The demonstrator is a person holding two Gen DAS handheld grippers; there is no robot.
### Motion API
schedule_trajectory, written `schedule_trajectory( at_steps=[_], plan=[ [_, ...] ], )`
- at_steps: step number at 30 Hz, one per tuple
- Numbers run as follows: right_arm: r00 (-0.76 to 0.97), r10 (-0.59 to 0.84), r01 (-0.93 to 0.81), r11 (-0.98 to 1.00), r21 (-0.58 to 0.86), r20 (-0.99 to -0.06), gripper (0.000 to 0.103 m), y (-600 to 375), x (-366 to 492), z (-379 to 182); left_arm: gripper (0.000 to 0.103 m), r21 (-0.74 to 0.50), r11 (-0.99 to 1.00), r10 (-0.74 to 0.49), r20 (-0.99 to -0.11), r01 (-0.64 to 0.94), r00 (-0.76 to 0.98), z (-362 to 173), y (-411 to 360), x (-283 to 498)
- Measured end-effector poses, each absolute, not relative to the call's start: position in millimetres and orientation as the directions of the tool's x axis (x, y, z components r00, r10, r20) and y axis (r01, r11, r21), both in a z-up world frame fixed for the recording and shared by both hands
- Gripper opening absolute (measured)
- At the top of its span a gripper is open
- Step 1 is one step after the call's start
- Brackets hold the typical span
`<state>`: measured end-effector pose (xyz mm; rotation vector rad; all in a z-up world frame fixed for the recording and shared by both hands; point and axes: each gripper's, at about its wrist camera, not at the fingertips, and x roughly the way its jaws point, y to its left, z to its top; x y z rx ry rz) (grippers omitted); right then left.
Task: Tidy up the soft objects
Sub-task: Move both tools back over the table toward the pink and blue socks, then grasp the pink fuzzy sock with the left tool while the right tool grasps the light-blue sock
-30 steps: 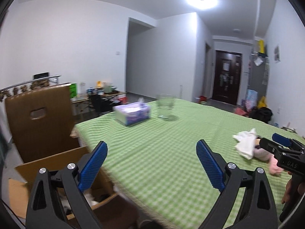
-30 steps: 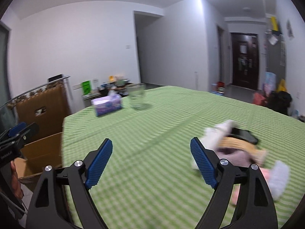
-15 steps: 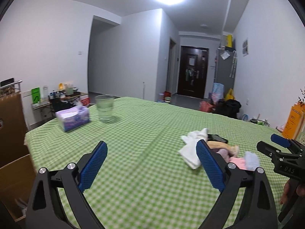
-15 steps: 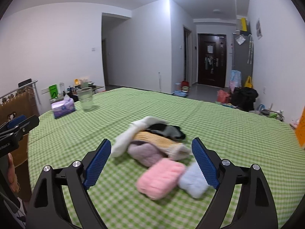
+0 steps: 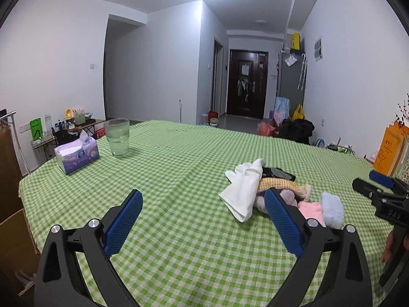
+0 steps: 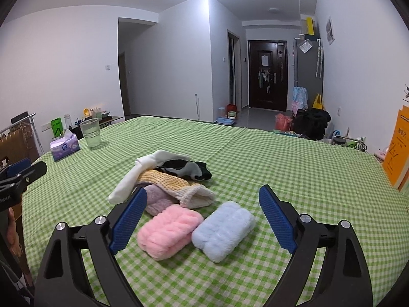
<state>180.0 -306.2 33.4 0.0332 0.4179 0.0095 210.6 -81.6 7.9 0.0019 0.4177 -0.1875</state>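
Two fluffy rolls: pink (image 6: pixel 168 230), blue (image 6: pixel 225 230) | knit sock (image 6: pixel 176 185) | checked cloth (image 6: pixel 281 168)

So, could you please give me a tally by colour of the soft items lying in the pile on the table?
White: 1
Black: 1
Yellow knit with a cream cuff: 1
Mauve: 1
Pink: 1
Light blue: 1
Total: 6 visible; anything buried under the pile cannot be told.
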Motion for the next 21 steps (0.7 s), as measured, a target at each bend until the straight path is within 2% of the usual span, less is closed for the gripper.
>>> schedule_trajectory(
  at_steps=[12,13,15,18,21],
  plan=[
    [0.815,0.021,0.036,0.996,0.087,-0.578,0.085,-327.9,228.6,5.0,0.093,0.006,0.956,-0.248,-0.513,0.292,0.822,-8.4,-123.7,248.0],
    [0.803,0.025,0.045,0.994,0.102,-0.595,0.077,-333.2,232.8,2.0,0.093,-0.002,0.951,-0.263,-0.528,0.308,0.807,-10.8,-129.3,251.1],
    [0.773,0.039,0.054,0.991,0.126,-0.633,0.068,-341.4,240.1,-5.1,0.093,-0.018,0.937,-0.3,-0.558,0.349,0.774,-16.9,-143.7,256.9],
    [0.735,0.052,0.062,0.988,0.143,-0.676,0.062,-349.2,245.7,-18.1,0.093,-0.019,0.91,-0.345,-0.587,0.414,0.732,-25.8,-166.9,262.5],
    [0.697,0.073,0.056,0.986,0.157,-0.713,0.061,-355.2,248.0,-31.1,0.092,-0.018,0.88,-0.377,-0.634,0.474,0.676,-38.4,-194.1,268.7]
  ],
)
